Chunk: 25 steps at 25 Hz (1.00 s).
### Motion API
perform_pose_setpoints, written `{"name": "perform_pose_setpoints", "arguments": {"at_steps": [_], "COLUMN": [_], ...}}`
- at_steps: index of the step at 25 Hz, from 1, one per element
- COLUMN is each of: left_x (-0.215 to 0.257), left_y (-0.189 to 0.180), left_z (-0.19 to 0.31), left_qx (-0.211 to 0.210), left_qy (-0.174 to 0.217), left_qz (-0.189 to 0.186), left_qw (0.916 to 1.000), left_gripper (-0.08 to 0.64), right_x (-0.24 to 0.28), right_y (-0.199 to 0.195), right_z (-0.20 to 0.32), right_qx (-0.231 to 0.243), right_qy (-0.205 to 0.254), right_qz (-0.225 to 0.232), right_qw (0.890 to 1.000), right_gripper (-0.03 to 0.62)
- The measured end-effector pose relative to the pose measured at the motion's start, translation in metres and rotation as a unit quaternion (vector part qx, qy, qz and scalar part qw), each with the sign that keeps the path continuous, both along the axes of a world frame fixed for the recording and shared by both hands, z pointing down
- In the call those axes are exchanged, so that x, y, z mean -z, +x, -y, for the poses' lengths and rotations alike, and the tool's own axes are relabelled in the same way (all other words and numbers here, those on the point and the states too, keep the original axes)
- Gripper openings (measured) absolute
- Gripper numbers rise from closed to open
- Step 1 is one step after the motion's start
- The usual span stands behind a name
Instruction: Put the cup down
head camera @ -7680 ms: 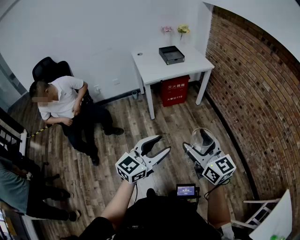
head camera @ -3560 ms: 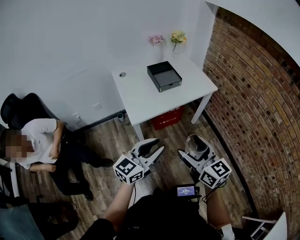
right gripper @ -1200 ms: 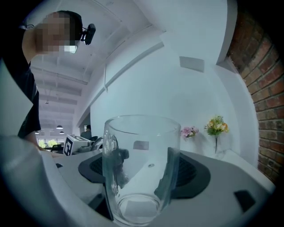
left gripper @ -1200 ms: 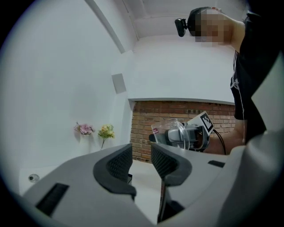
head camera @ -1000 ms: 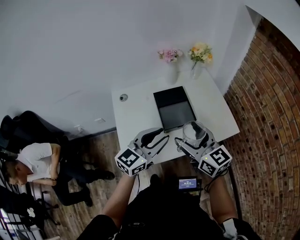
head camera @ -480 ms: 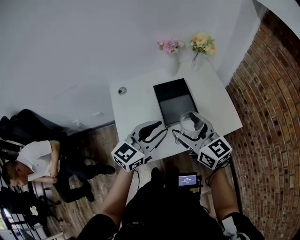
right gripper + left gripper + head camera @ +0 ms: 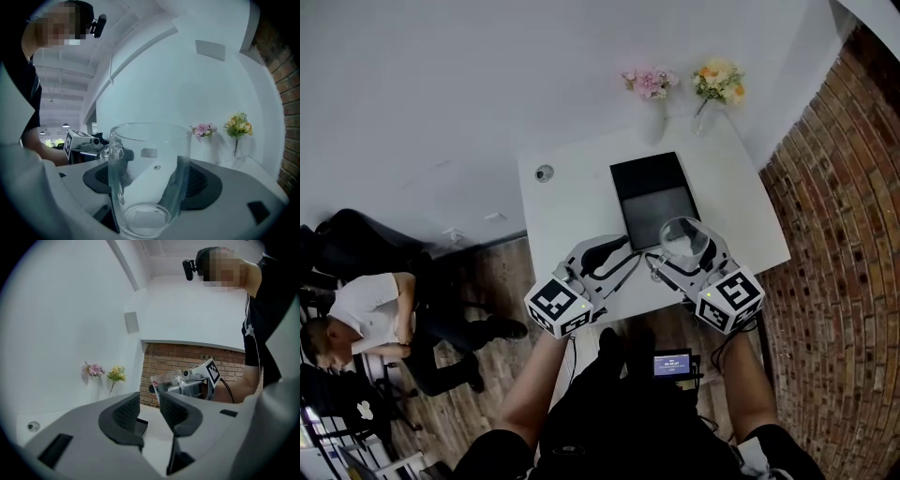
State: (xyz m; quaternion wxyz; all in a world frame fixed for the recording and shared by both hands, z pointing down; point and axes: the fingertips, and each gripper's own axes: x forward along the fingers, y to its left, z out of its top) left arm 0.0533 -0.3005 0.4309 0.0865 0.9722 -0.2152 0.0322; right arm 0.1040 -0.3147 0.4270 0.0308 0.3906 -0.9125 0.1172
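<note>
The clear glass cup [image 7: 147,173] was held upright by its sides in the right hand-held gripper [image 7: 684,258], over the white table [image 7: 572,211]. It was judged light, slippery and breakable. The left hand-held gripper [image 7: 149,411] was narrow and empty.

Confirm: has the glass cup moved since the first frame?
Yes, forward. The cup was over the floor, short of the white table; now it is over the table's near edge, by the black tray.
</note>
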Motion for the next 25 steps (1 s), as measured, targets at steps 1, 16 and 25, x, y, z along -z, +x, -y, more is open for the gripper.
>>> {"name": "perform_pose_setpoints", "arguments": {"at_steps": [1,16,25], "left_x": [-0.002,-0.039,-0.063], "left_y": [0.000,-0.001,-0.012], "left_z": [0.002,0.064,0.111], "left_qx": [0.000,0.029,0.053], "left_qy": [-0.001,-0.024,-0.032], "left_qz": [0.001,0.001,-0.002], "left_qw": [1.0000,0.9993,0.9981], "left_gripper": [0.138,0.138,0.138], "right_x": [-0.003,-0.074,-0.111], "right_y": [0.000,-0.005,-0.015], "right_z": [0.004,0.095,0.164], "right_qx": [0.002,0.034,0.023], "right_qy": [-0.003,-0.040,-0.050], "right_qz": [-0.004,-0.067,-0.070], "right_qw": [1.000,0.996,0.996], "right_gripper": [0.403,0.403,0.403]}}
